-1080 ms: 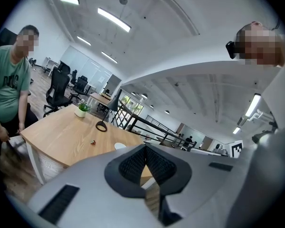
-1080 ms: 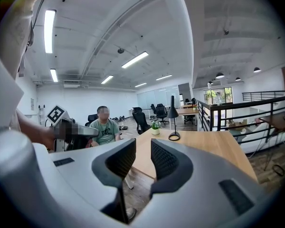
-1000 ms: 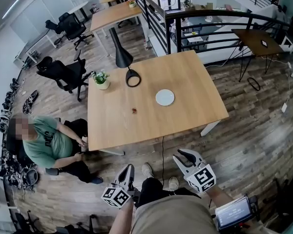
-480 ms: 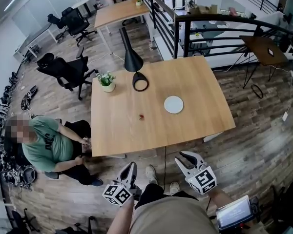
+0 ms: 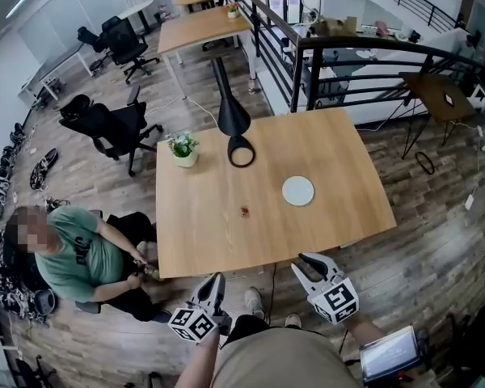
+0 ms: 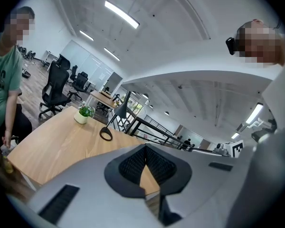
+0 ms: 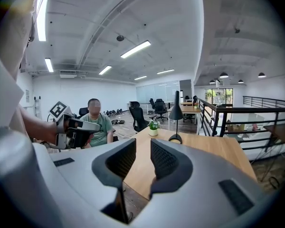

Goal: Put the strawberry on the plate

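A small red strawberry [image 5: 244, 212] lies near the middle of the wooden table [image 5: 202, 241]. The round white plate [image 5: 298, 191] sits to its right, a short way off. Both grippers hang low in front of the person, short of the table's near edge. My left gripper [image 5: 216, 280] [image 6: 146, 148] is shut, its pads meeting with nothing between them. My right gripper [image 5: 309, 259] [image 7: 143, 144] is shut down to a thin slit and holds nothing. Neither gripper view shows the strawberry or the plate.
A black lamp [image 5: 242, 151] and a small potted plant [image 5: 183, 148] stand at the table's far left. A person in a green shirt [image 5: 77, 253] sits by the table's left corner. A black railing [image 5: 372, 47] runs behind the table, with office chairs [image 5: 105, 124] to the left.
The table has drawn nearer and lower in the head view as the person steps toward it. Both grippers stay shut and low in front of the body.
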Demonstrator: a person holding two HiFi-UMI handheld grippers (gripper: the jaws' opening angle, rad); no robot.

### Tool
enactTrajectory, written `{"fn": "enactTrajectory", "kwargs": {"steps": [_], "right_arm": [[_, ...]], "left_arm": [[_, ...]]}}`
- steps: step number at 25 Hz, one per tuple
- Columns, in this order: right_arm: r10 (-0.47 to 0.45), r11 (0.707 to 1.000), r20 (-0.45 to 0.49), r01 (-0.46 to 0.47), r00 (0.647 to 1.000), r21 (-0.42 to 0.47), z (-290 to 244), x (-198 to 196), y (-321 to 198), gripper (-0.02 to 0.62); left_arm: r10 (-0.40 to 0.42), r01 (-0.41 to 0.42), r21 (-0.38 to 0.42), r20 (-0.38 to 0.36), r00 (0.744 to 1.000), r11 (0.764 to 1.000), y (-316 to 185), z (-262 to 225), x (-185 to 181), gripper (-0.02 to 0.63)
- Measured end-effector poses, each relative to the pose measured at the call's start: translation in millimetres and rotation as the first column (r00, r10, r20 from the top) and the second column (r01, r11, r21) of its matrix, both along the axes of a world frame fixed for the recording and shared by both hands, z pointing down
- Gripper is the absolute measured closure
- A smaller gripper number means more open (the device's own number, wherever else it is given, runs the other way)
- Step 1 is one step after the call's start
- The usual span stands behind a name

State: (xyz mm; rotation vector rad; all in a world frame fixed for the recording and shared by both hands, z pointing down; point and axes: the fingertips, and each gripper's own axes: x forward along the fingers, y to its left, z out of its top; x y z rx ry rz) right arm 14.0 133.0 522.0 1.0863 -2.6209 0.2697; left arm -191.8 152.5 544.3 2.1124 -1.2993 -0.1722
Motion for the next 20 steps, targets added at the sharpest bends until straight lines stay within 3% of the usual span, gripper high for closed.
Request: {"fn": "enactTrajectory", "kwargs": {"steps": [20], "right_arm": [[0.114,0.993,-0.088,-0.115,0.990,-0.011,5.2,-51.6,-49.3,0.514]], "left_arm": [[0.138,-0.140,-0.018,-0.065,0.988,0.990,-75.5,26.7,-50.3,0.603]]}}
